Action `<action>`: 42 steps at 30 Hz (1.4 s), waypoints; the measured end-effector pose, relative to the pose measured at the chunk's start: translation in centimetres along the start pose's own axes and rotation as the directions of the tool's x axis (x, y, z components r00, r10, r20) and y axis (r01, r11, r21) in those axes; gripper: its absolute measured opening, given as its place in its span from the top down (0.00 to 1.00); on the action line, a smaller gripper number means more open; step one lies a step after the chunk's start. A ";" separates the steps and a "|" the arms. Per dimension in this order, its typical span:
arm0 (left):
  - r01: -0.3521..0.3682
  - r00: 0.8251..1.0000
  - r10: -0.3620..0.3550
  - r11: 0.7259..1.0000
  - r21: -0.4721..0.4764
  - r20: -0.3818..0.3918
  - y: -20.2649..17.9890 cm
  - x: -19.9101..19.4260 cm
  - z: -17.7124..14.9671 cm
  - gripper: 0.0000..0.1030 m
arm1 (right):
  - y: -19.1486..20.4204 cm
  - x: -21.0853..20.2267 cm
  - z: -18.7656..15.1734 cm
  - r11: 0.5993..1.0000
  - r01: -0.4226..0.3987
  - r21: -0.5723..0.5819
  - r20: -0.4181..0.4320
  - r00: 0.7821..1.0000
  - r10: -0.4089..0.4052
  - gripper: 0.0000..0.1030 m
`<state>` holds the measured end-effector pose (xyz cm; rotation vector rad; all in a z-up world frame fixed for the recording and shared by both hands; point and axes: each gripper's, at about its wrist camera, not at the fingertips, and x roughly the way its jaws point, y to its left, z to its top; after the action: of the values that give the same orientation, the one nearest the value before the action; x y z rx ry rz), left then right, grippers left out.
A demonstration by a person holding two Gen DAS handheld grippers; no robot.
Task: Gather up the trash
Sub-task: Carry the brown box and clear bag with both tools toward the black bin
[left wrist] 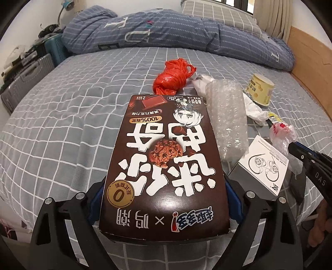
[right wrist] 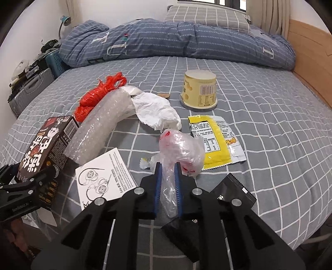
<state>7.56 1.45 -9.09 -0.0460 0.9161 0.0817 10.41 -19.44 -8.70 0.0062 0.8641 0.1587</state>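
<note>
Grey bed sheet with white grid [right wrist: 259, 128] carries all trash. Rolled clear bubble wrap [right wrist: 99, 124] at 10 o'clock in right wrist view, touching red plastic string bundle [right wrist: 93, 99]. Dark brown cookie box with white characters [left wrist: 164, 162] clamped between fingers of left gripper [left wrist: 164, 199]. Upturned yellow paper cup [right wrist: 199, 91] at 12 o'clock. Crumpled clear plastic bag with red print [right wrist: 180, 153] pinched in narrow right gripper [right wrist: 167, 176].

grid bedsheet [right wrist: 259, 128], rolled blue duvet [right wrist: 166, 39], grey suitcase [left wrist: 25, 83], pillow [right wrist: 207, 16].
</note>
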 end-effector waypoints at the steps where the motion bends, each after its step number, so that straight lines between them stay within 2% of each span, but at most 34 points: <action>1: 0.001 1.000 -0.001 1.000 0.001 0.002 0.0 -0.2 0.0 0.14 | 0.1 -0.2 0.0 1.000 0.001 -0.002 0.002 1.000 -0.001 0.89; 25: 0.041 0.997 -0.041 0.999 -0.001 0.070 0.1 -6.1 0.6 0.14 | 0.8 -7.1 0.7 1.000 0.015 -0.025 0.094 0.995 -0.013 0.89; 42: 0.055 0.993 -0.055 0.998 0.008 0.103 0.4 -10.7 -2.8 0.14 | 2.5 -12.7 -3.2 0.999 0.009 -0.042 0.136 0.991 -0.003 0.89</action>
<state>-1.16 1.10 -2.34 -0.0618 0.8110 0.0304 -0.44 -18.93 -1.02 -0.0251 0.7245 0.1688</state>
